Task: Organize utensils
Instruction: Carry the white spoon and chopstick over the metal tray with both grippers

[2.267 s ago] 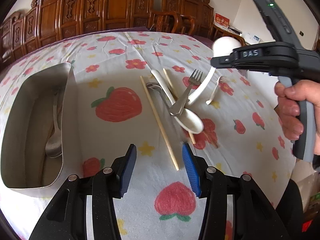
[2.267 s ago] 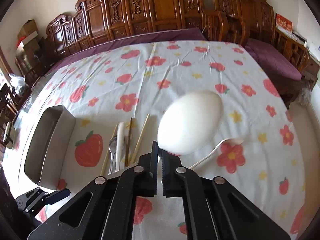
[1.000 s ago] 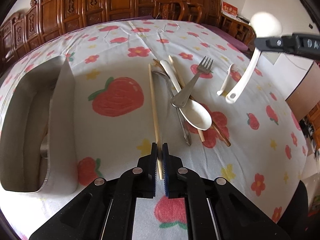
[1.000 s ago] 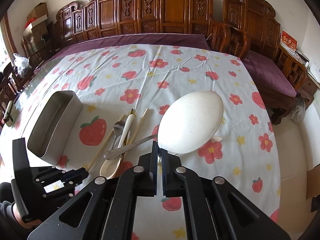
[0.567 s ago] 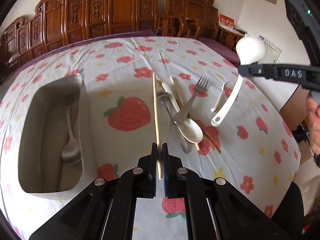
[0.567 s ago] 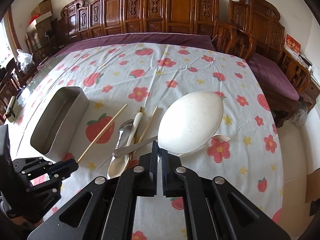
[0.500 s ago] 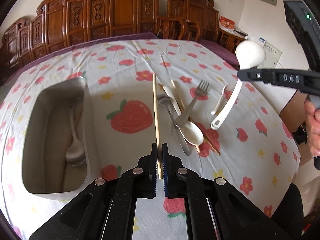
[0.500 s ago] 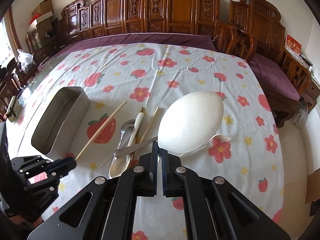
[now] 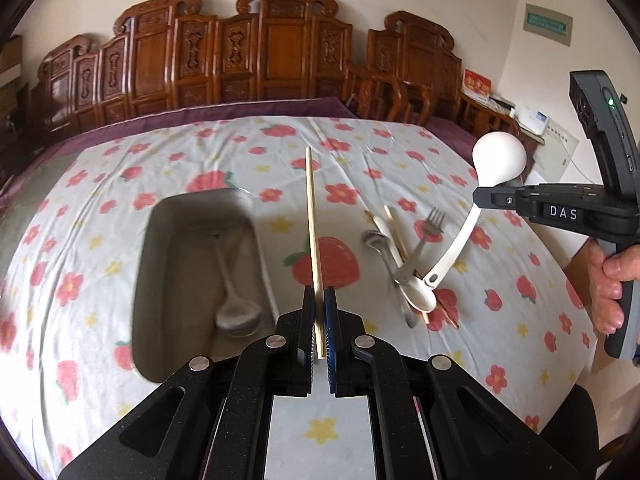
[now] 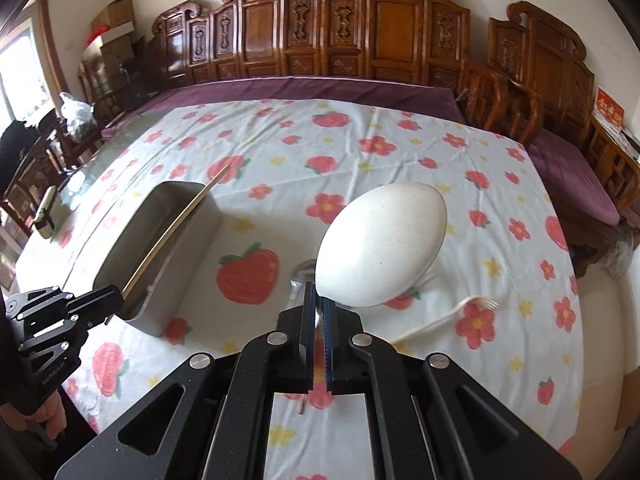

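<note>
Above a strawberry-print tablecloth (image 9: 192, 160), the left gripper (image 9: 319, 334) clamps 1 chopstick (image 9: 312, 224) beside a metal tray (image 9: 160, 280), while the right gripper (image 10: 319, 344) pinches a white ladle (image 10: 380, 244).

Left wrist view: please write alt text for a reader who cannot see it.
The left hand-held gripper is shut on a wooden chopstick above a flowered tablecloth, beside a metal tray holding a spoon. At right, the right hand-held gripper holds a white ladle over leftover utensils.

Chopstick (image 9: 312, 232) lifted off table, now over metal tray (image 9: 160, 280).
</note>
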